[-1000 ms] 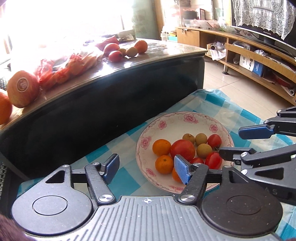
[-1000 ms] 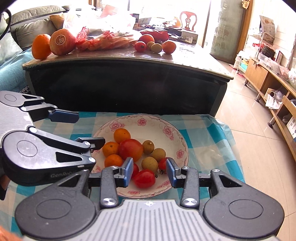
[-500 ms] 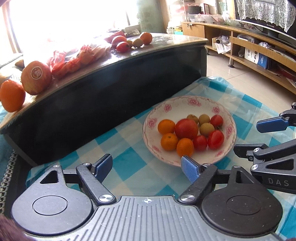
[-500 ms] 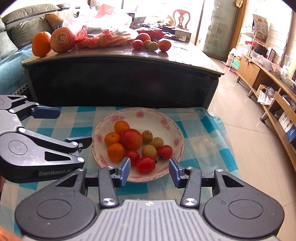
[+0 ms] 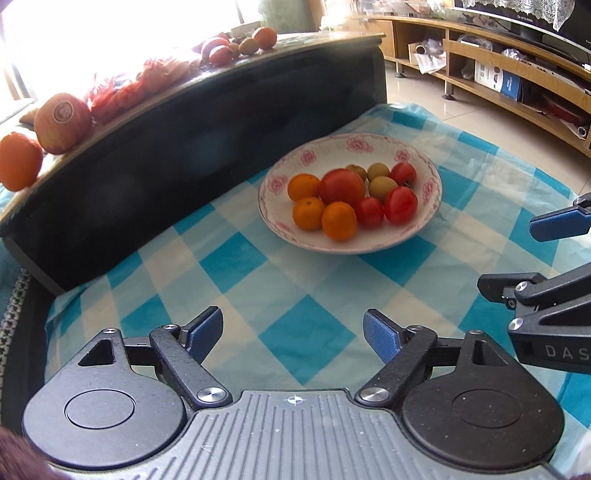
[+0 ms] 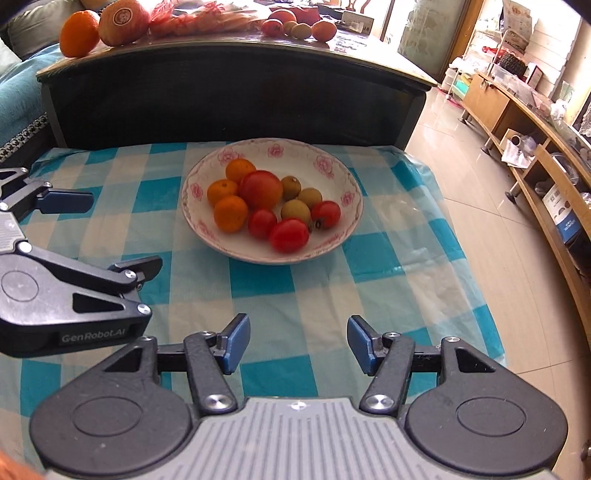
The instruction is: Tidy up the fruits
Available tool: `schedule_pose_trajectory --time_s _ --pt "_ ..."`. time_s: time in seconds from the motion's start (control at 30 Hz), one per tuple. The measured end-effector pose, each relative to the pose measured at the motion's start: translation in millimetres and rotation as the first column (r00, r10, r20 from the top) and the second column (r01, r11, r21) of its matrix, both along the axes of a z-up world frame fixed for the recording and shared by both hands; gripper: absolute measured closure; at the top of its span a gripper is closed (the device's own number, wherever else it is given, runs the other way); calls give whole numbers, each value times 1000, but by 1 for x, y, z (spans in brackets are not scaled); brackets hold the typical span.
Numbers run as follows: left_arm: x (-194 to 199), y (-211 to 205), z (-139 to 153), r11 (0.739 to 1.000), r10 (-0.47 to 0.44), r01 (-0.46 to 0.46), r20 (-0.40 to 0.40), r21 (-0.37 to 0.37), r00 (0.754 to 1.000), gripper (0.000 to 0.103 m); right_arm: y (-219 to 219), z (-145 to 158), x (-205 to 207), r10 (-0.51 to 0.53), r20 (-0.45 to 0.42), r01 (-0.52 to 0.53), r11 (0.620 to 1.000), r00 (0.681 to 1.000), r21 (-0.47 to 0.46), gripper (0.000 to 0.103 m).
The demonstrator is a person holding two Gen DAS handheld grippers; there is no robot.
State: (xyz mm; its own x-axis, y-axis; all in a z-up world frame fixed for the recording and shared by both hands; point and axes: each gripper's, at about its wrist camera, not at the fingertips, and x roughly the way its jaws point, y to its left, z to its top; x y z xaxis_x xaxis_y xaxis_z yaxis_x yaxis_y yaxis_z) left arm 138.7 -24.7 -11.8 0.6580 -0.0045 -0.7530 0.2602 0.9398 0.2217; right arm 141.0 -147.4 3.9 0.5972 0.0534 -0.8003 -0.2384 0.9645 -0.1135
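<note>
A blue-and-white checked cloth (image 6: 314,280) covers the low surface in front, and behind it rises a dark coffee table (image 6: 229,92) whose top carries loose fruit: a large orange (image 6: 79,33), a stickered apple (image 6: 123,20), a red net bag (image 6: 192,16) of more fruit and a small cluster at the far end.

On the cloth sits a white flowered plate (image 6: 332,166), which holds the sorted fruit. Inside it, three mandarins (image 6: 231,213) group on the left, a big red tomato (image 6: 260,189) lies in the middle, three brownish-green longan-like fruits (image 6: 295,211) lie to its right, and three small red tomatoes (image 6: 289,235) line the near and right edge. They touch one another in a tight pile.

The left gripper (image 5: 291,336) hangs over the cloth, blue pads spread wide, nothing between them. The right gripper (image 6: 297,343) is likewise spread wide and empty. Each shows in the other's view, level with it and to the side.

The plate lies straight ahead of the right gripper and ahead and slightly right of the left one, well apart from both. The unsorted fruit on the coffee table sits higher and farther back, toward the left, so the left gripper looks nearer to the orange and apple. Judging by that, the next pick would mean lifting up and forward over the table's edge, and the round fruit has no long axis to align with.
</note>
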Motion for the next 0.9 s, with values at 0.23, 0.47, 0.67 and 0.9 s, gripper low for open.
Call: schedule_pose_trajectory --time_s 0.23,0.47,0.67,0.9 --pt "-15 -5 -8 1000 -6 6 -25 3 1000 15 -1 -3 -16 -20 -7 20 1000 1000 -6 41" --pt "-24 -5 -11 1000 13 -14 -36 -18 999 15 -2 -3 -26 -32 -7 32 999 999 -5 40" --pt "-30 -3 -15 999 39 -39 -43 -11 998 14 -2 -5 -36 -40 -10 40 999 999 -7 39" --pt "-40 -1 -12 998 57 -58 -33 -25 998 5 -3 -8 -47 -52 -17 52 999 998 -11 38"
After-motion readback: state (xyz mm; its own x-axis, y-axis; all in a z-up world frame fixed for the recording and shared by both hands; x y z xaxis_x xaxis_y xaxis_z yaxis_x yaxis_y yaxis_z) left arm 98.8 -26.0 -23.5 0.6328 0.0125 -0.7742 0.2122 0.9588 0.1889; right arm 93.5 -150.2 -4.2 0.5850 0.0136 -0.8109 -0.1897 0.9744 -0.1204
